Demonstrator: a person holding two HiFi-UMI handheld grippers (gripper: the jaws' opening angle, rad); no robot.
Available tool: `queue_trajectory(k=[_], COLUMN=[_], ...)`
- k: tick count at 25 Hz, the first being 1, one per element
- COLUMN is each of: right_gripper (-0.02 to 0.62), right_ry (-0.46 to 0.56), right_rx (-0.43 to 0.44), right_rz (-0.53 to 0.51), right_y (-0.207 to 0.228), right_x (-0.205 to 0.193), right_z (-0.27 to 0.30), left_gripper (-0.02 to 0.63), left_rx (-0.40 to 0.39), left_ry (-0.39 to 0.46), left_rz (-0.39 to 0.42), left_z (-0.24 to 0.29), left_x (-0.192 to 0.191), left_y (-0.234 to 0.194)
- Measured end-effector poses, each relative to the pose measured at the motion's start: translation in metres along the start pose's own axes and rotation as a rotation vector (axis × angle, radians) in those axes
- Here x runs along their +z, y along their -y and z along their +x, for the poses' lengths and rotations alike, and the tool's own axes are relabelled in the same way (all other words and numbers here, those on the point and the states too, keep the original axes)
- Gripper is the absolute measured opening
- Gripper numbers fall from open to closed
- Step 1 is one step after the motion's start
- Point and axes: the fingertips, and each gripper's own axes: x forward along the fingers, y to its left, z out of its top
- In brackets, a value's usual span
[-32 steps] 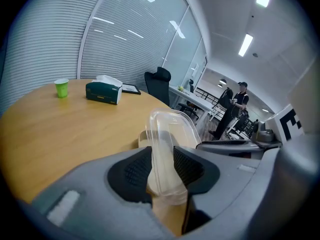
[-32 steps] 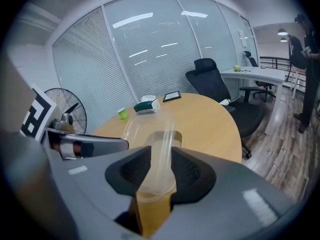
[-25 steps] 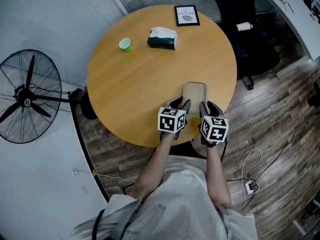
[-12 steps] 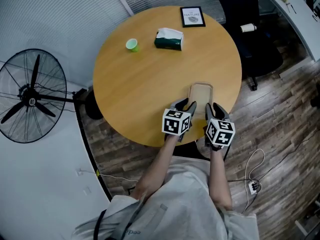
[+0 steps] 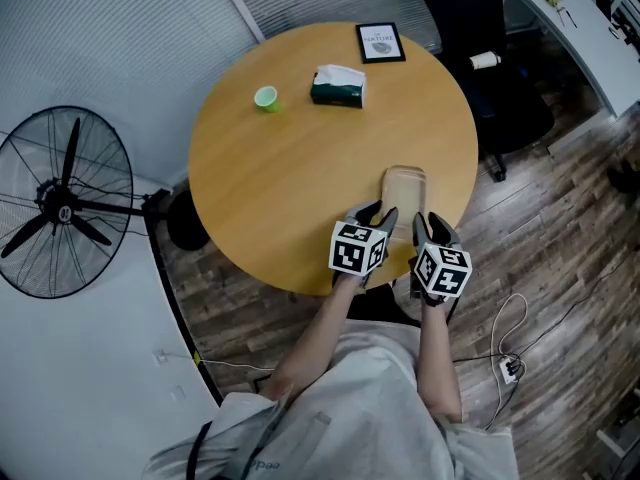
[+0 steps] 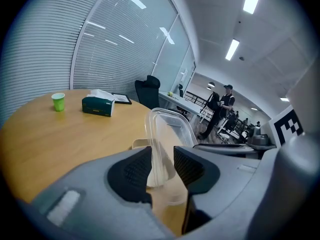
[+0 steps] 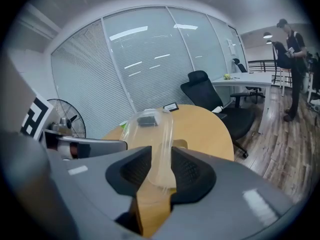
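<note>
Both tools grip one item. The left tool and the right tool each have their jaws closed on the near end of a clear plastic container. The left gripper view shows its thin wall pinched between the black pads, and the right gripper view shows the same on the opposite side. The container sits at the near edge of the round wooden worktop, directly ahead of both tools. Its long axis runs away from the person toward the worktop's middle. The tools sit side by side at the same short end, neither clearly nearer. Nothing shows inside the container; the worktop and the room read straight through its walls. A flat beige piece shows just under and beside it; the pictures do not show whether the two touch. Well apart, at the far side, stand a green cup, a tissue box and a framed card. A fan stands on the floor to the left, and an office chair sits beyond the worktop.
</note>
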Motion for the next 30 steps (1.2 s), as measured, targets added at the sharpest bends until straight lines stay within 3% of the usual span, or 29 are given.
queue_trajectory(k=[30], right_gripper=[0.106], right_ry=[0.069], right_rx=[-0.026], right_rz=[-0.038], right_y=[-0.042], right_x=[-0.035], right_z=[-0.037], left_gripper=[0.146], left_rx=[-0.049], left_ry=[0.052], left_rz=[0.048], left_z=[-0.050], left_x=[-0.032], left_y=[-0.002])
